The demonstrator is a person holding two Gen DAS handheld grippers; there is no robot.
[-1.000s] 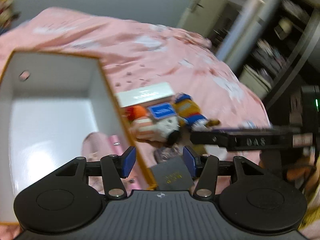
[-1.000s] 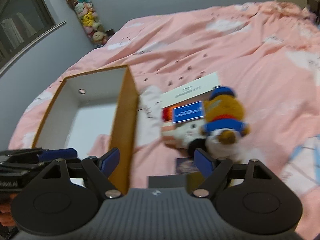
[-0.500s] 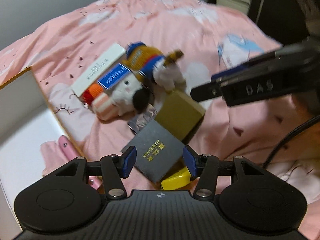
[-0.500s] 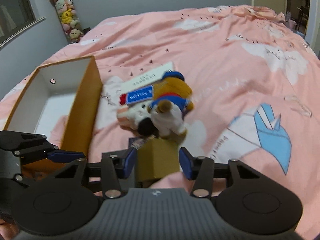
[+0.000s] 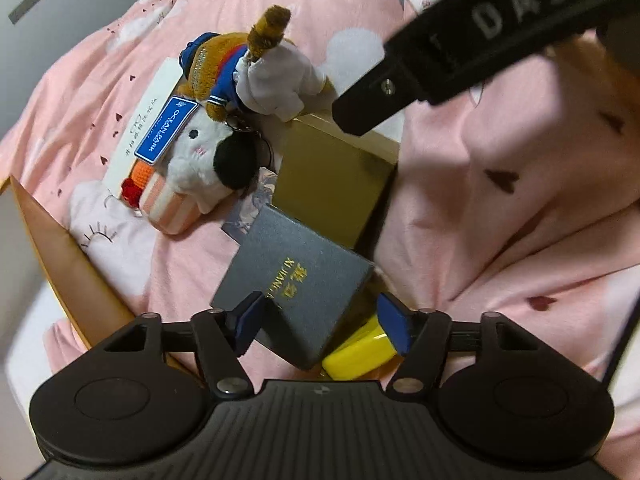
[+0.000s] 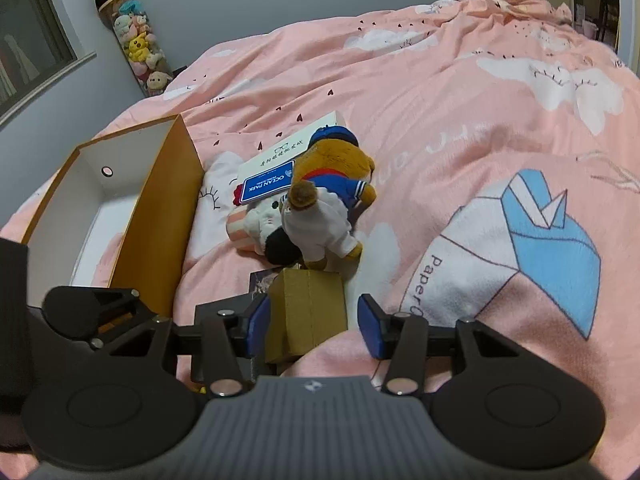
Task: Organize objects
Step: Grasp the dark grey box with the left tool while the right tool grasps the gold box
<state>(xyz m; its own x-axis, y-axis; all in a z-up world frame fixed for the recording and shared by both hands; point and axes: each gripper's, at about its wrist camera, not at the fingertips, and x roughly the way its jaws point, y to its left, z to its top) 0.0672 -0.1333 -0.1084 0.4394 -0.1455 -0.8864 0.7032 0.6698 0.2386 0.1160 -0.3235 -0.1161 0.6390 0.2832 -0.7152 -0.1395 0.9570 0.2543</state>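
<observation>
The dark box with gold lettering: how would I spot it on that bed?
On the pink bedspread, beside the orange carton, lies a pile of toys and boxes. The dark box leans on a yellow thing, below the plain gold box; it alone bears gold characters.

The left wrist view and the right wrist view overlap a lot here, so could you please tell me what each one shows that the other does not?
Only the left wrist view shows the yellow object under the dark grey box and that box's gold lettering.

Only the right wrist view shows the white inside of the orange storage box, the column of plush toys by the wall and the paper-boat print.

Both show the gold box, the dark grey box, the brown plush, the white plush and the pink bedspread.
</observation>
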